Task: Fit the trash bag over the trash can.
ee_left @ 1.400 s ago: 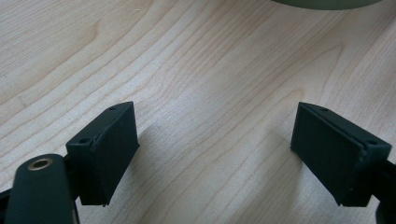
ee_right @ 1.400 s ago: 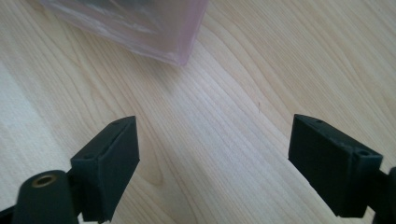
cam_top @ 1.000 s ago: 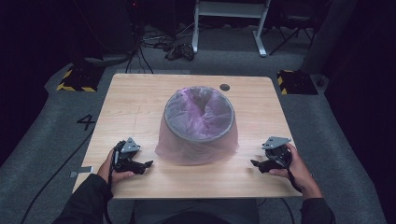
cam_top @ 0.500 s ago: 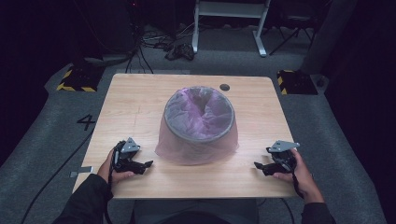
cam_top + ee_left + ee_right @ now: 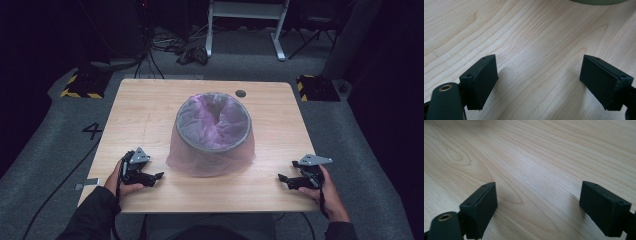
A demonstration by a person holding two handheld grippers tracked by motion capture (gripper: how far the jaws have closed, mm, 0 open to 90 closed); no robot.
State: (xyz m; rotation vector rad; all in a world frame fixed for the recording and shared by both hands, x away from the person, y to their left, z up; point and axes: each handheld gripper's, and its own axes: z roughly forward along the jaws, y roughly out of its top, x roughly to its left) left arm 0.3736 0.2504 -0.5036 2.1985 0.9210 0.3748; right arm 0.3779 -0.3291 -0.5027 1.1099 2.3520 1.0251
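Note:
A grey bin point(image 5: 214, 135) lined with a pinkish translucent bag point(image 5: 210, 117) stands in the middle of the wooden table point(image 5: 145, 112); the bag hangs over its rim and down its sides. My left gripper point(image 5: 152, 176) rests near the front left edge, open, its jaws pointing towards the bin. In the left gripper view the left gripper point(image 5: 539, 82) holds nothing, and the bin's edge point(image 5: 596, 2) shows at the top. My right gripper point(image 5: 284, 180) sits near the front right edge, open. In the right gripper view the right gripper point(image 5: 537, 203) has bare wood between its jaws.
A small dark round grommet point(image 5: 240, 93) is set in the table behind the bin. The floor behind holds cables point(image 5: 175, 47), a white frame's legs point(image 5: 245, 25) and yellow-black striped blocks point(image 5: 82, 85). A number 4 point(image 5: 93, 131) is marked on the floor left.
My right gripper has moved slightly right and towards the front edge of the table. The left gripper and the bin have stayed put.

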